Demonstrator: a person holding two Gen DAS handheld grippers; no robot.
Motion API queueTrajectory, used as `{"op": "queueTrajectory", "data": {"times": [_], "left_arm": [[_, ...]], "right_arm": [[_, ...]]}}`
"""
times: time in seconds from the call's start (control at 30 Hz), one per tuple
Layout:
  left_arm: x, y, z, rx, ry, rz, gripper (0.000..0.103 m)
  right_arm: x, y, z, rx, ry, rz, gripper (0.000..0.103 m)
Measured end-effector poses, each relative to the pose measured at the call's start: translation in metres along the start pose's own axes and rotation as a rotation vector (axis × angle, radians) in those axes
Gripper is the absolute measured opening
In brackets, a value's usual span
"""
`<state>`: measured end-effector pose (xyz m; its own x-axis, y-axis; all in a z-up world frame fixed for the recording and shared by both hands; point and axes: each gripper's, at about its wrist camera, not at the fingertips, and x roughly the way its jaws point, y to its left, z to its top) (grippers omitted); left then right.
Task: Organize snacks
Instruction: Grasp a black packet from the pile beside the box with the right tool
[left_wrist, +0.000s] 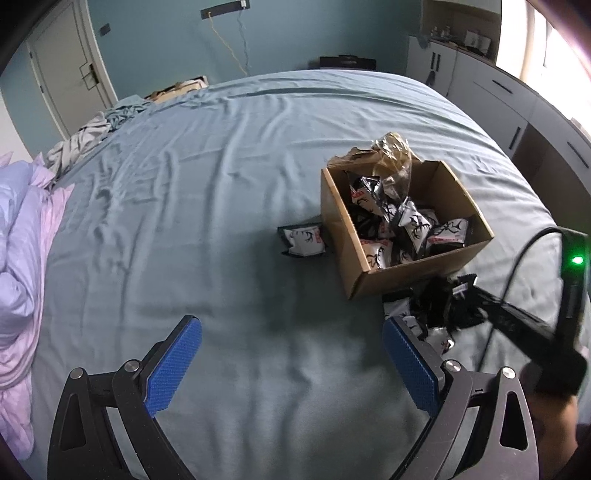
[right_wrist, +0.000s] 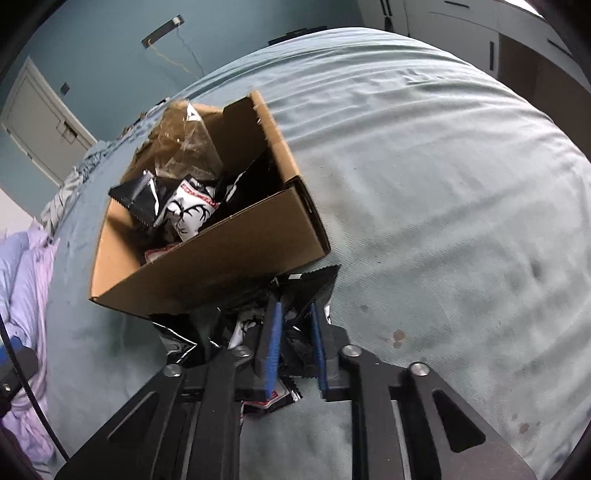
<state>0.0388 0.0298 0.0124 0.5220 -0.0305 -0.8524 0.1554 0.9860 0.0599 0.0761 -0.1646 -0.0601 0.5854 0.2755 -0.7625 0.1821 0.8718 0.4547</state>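
Your left claw (left_wrist: 291, 354) hangs spread wide over the bed (left_wrist: 221, 184), holding nothing. Your right claw (right_wrist: 295, 332) is pressed in on a black packet (right_wrist: 306, 291) from the pile (left_wrist: 436, 310) lying just beside the near wall of the box (left_wrist: 388, 273). The box sits on the bed with packets and a crumpled clear wrapper (left_wrist: 395, 155) inside. One more packet (left_wrist: 303, 242) lies against its left wall.

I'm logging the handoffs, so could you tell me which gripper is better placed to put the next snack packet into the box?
Right. The right gripper is already closed on a snack packet beside the cardboard box; the left gripper is open over bare sheet.
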Motion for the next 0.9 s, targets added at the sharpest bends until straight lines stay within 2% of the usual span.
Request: {"op": "queueTrajectory", "data": {"times": [0.03, 0.27, 0.37, 0.4, 0.47, 0.5, 0.53, 0.57, 0.67, 0.83, 0.9], "left_arm": [[0.0, 0.0, 0.0, 0.0, -0.001, 0.001, 0.1], [0.008, -0.004, -0.005, 0.034, 0.027, 0.018, 0.1], [0.011, -0.01, -0.008, 0.062, 0.042, 0.019, 0.1], [0.012, -0.012, -0.009, 0.071, 0.043, 0.02, 0.1], [0.012, -0.014, -0.009, 0.077, 0.043, 0.017, 0.1], [0.012, -0.015, -0.008, 0.075, 0.041, 0.015, 0.1], [0.012, -0.015, -0.007, 0.072, 0.039, 0.014, 0.1], [0.013, -0.014, -0.006, 0.069, 0.038, 0.011, 0.1], [0.015, -0.011, -0.004, 0.054, 0.042, 0.008, 0.1], [0.017, -0.003, 0.001, -0.008, 0.053, -0.014, 0.1], [0.011, 0.005, 0.005, -0.065, 0.033, -0.053, 0.1]], "right_arm": [[-0.006, -0.003, 0.001, 0.017, -0.006, 0.011, 0.0], [-0.06, -0.035, 0.003, 0.184, -0.044, 0.141, 0.0], [-0.071, -0.053, -0.002, 0.257, 0.026, 0.225, 0.0], [-0.069, -0.057, -0.005, 0.272, 0.051, 0.221, 0.002], [-0.061, -0.062, -0.009, 0.295, 0.093, 0.175, 0.023], [-0.057, -0.063, -0.008, 0.296, 0.095, 0.165, 0.047], [-0.052, -0.061, -0.007, 0.289, 0.088, 0.145, 0.064], [-0.048, -0.056, -0.003, 0.265, 0.074, 0.121, 0.068], [-0.034, -0.031, 0.005, 0.13, 0.051, 0.056, 0.069], [0.011, 0.008, 0.005, -0.1, 0.12, -0.088, 0.068], [0.027, 0.018, 0.005, -0.176, 0.152, -0.144, 0.068]]}}
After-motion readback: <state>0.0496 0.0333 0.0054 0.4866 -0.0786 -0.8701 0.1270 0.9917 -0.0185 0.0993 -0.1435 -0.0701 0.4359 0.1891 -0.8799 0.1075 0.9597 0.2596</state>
